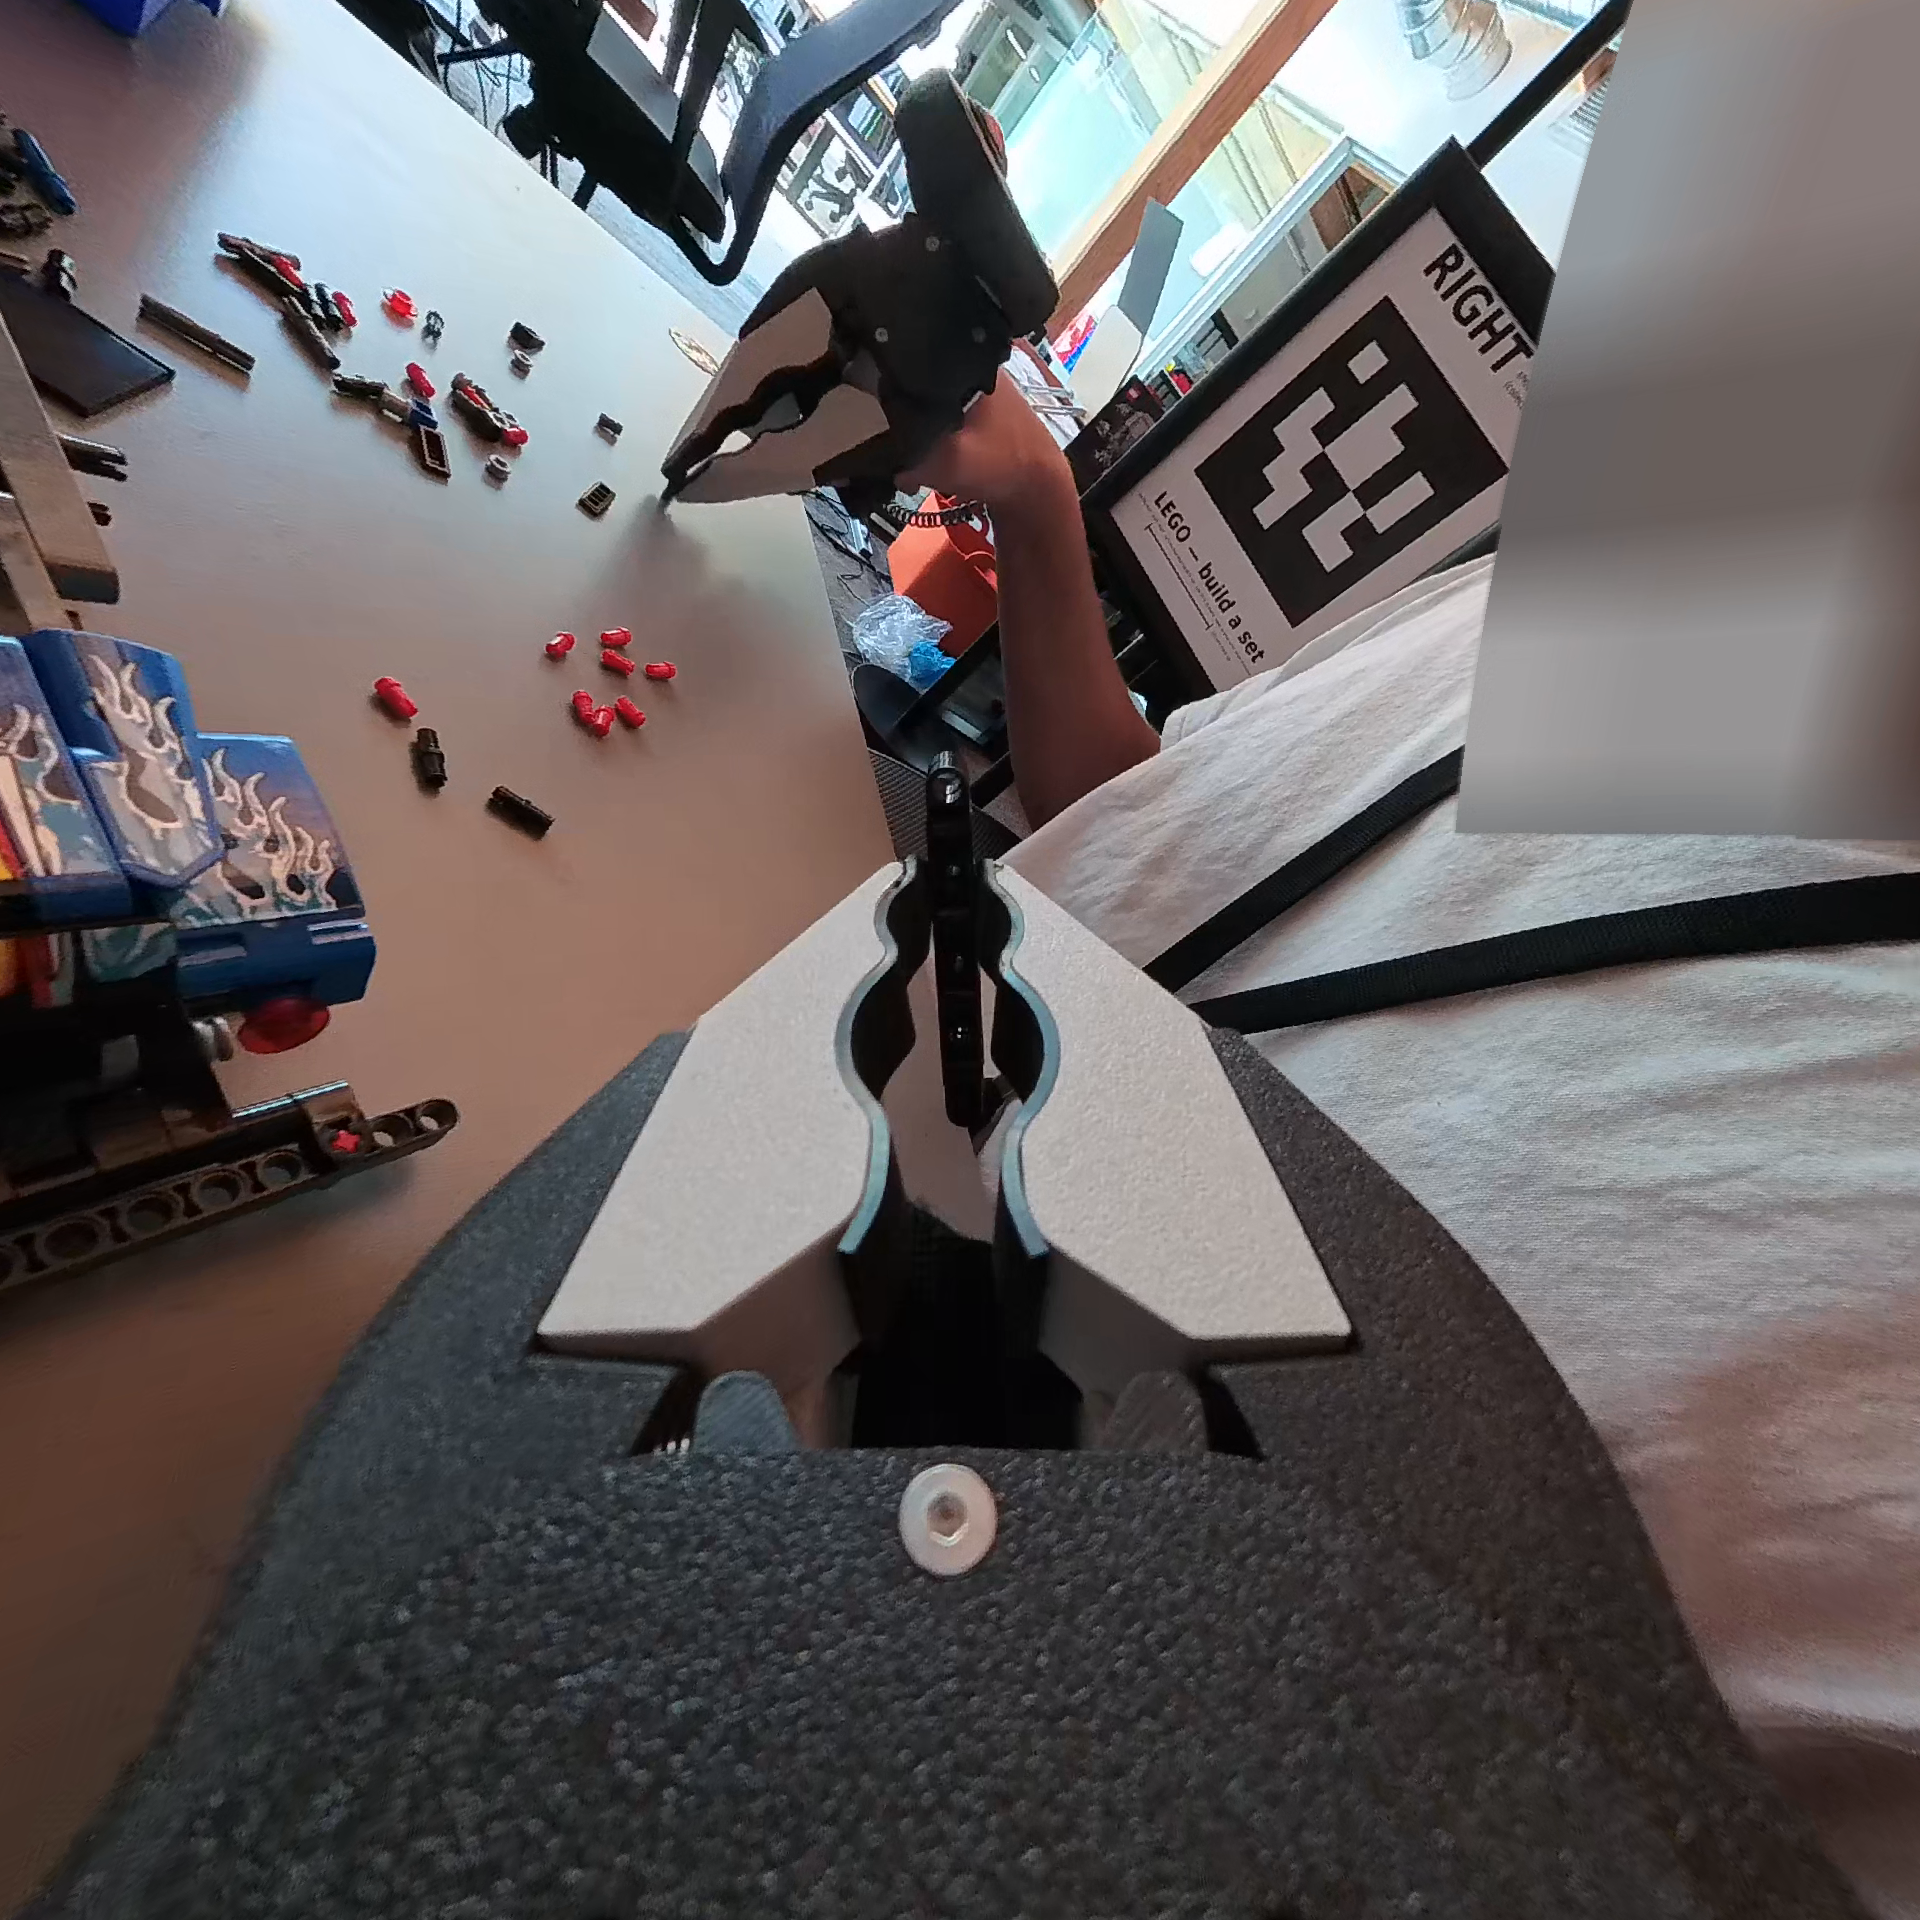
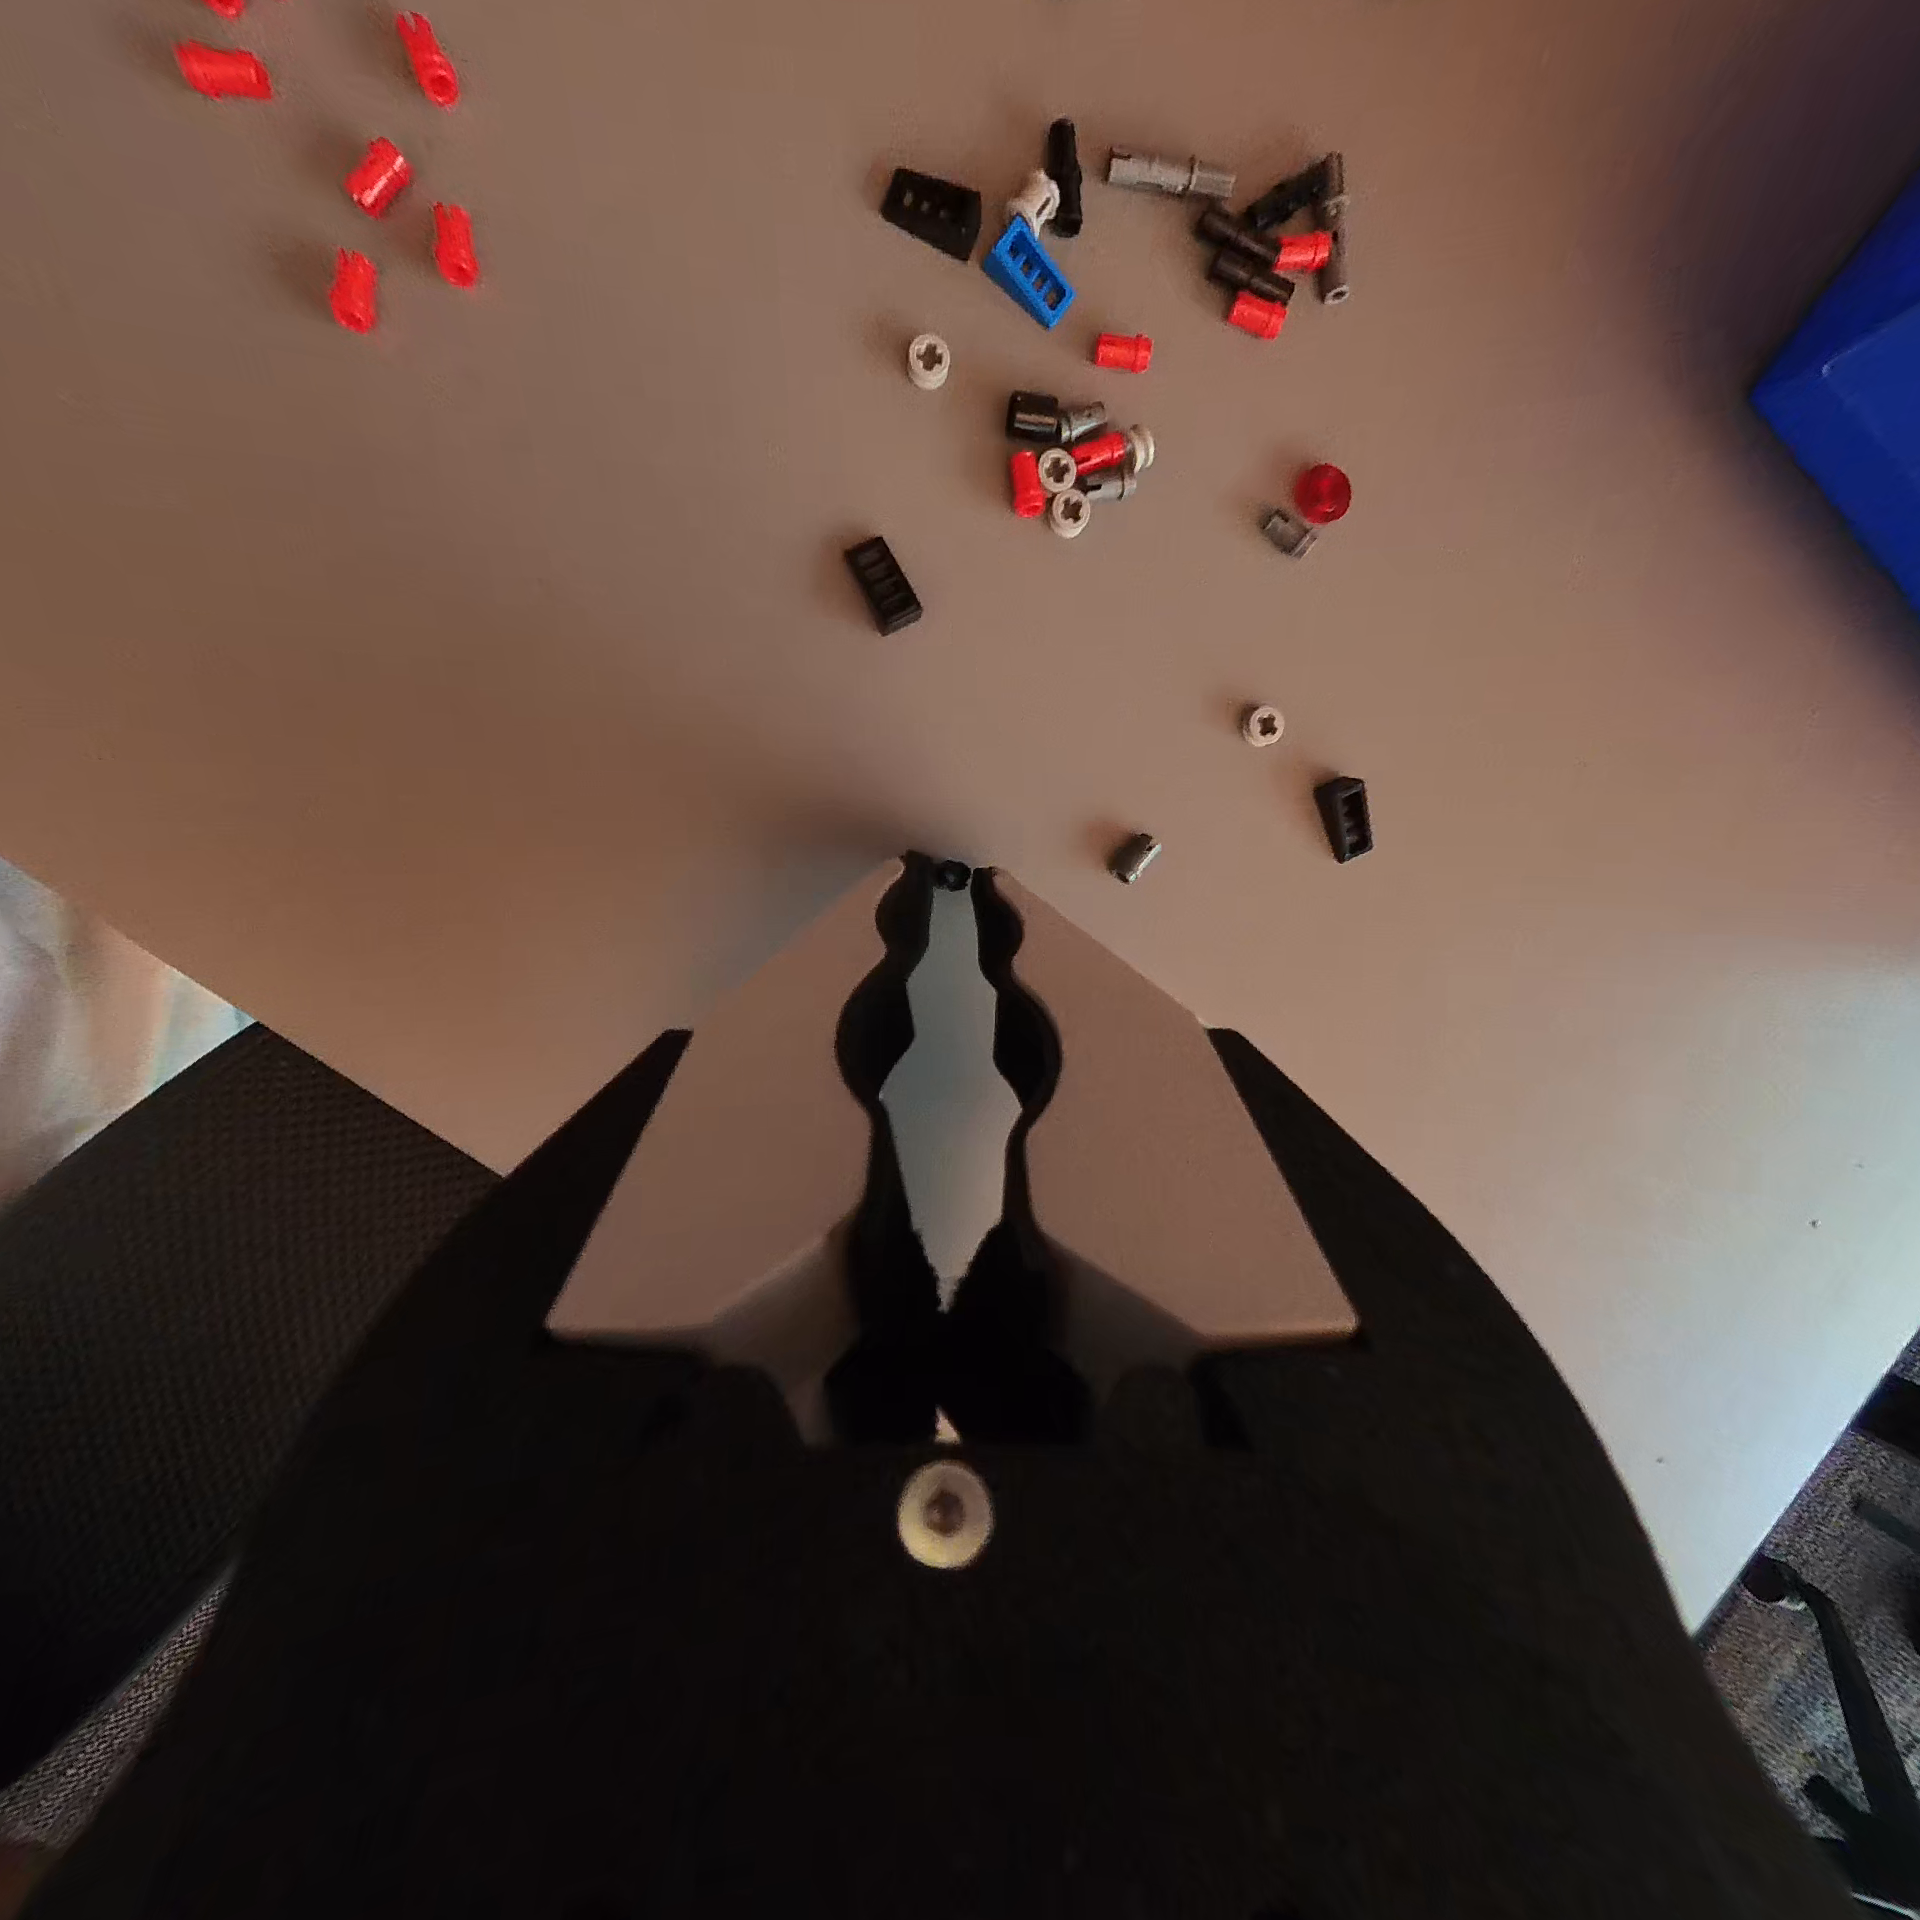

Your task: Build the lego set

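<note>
My left gripper [image 1: 951, 883] is shut on a thin black Lego beam [image 1: 954, 966] that stands upright between its fingers, held off the table's near edge. My right gripper [image 2: 948, 878] is tipped down onto the table, its tips closed on a small black pin [image 2: 950, 875]. It also shows in the left wrist view [image 1: 675, 488], touching the tabletop. The partly built blue model with white flame print [image 1: 187, 852] stands at the left on black beams [image 1: 208, 1184].
Red pins lie in a cluster [image 1: 608, 675] [image 2: 379, 177]. Mixed small black, grey, red and blue parts [image 2: 1081, 457] are scattered beyond the right gripper. A blue box [image 2: 1860, 416] is at the right. A framed sign [image 1: 1340, 457] and a person's arm [image 1: 1049, 582] are nearby. One gripper's finger ends stand about 35 centimetres off the other's.
</note>
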A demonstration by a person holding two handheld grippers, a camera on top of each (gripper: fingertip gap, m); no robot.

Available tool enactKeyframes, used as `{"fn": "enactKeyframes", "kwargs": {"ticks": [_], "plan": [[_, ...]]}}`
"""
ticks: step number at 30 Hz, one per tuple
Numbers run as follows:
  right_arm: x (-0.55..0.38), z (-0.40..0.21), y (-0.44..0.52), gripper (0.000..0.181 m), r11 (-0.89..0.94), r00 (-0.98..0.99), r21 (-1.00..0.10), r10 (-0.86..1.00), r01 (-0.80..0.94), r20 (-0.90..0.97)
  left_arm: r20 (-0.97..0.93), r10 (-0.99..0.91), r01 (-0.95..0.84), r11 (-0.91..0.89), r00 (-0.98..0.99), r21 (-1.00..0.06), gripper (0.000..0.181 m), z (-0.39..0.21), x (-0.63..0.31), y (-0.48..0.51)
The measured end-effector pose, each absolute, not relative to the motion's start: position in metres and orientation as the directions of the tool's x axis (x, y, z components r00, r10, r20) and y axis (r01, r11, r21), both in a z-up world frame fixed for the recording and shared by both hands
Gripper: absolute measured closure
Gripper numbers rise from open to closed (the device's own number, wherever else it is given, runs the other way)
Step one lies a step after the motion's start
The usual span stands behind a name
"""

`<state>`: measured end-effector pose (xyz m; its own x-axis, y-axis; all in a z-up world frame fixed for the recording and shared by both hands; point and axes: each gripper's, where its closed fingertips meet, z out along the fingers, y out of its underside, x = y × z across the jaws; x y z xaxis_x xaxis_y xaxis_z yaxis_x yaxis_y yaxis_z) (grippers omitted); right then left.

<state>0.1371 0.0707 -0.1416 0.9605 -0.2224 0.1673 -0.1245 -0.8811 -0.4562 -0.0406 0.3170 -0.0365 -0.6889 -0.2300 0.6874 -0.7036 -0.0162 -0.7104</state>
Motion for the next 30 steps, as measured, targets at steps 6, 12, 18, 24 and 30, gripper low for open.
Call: {"fn": "enactKeyframes", "kwargs": {"ticks": [6, 12, 18, 24, 30], "plan": [[0.137, -0.141, 0.073, 0.177, -0.883, 0.964, -0.457, -0.206, -0.109, 0.167, 0.685, -0.235, -0.703, -0.012, -0.690, -0.711, 0.175, -0.039, -0.041, 0.316], [0.113, -0.072, 0.139, 0.177, -0.538, 0.986, -0.842, -0.159, -0.039, 0.056, 0.631, -0.298, -0.611, -0.170, -0.716, -0.773, 0.176, -0.030, -0.018, 0.321], [0.023, 0.003, 0.267, 0.177, 0.056, 0.943, -0.948, 0.135, -0.314, -0.305, 0.541, -0.295, -0.428, -0.371, -0.787, -0.824, 0.175, 0.005, -0.011, 0.322], [-0.002, 0.011, 0.317, 0.178, 0.201, 0.820, -0.804, 0.278, -0.559, -0.501, 0.575, -0.252, -0.439, -0.436, -0.778, -0.785, 0.176, 0.006, -0.014, 0.322], [-0.003, 0.021, 0.317, 0.177, 0.247, 0.849, -0.818, 0.256, -0.519, -0.461, 0.589, -0.224, -0.474, -0.407, -0.777, -0.781, 0.176, 0.002, -0.019, 0.312]]}}
